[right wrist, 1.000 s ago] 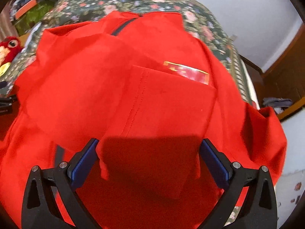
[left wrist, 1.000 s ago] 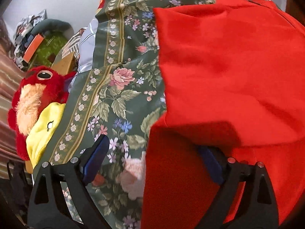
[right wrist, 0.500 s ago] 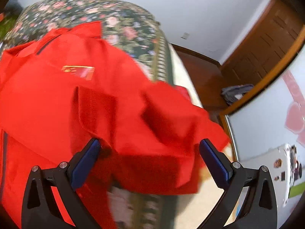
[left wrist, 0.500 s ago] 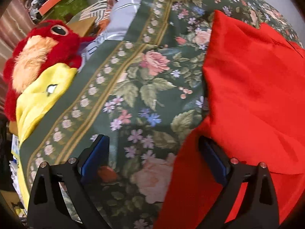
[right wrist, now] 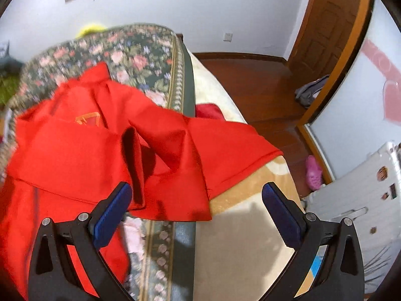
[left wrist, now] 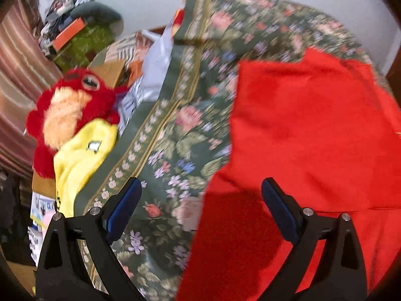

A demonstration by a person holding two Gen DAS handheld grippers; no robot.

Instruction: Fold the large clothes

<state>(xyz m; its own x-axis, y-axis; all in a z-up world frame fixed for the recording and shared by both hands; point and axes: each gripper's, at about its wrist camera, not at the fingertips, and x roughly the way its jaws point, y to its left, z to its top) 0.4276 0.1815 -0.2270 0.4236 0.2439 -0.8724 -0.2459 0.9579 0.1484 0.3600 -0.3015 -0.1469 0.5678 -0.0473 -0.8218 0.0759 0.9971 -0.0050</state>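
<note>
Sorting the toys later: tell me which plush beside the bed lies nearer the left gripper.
The yellow plush: it lies lower in the left wrist view, closer to the left gripper than the red plush behind it.

You are getting bright, even indoor light in both views, with no glare. Motion blur is smearing the floral bedspread (left wrist: 190, 125) in the left wrist view and its far end in the right. The fisheye is bending walls and darkening corners. The right gripper (right wrist: 195, 198) is casting a soft shadow on the cream blanket (right wrist: 240, 228).
</note>
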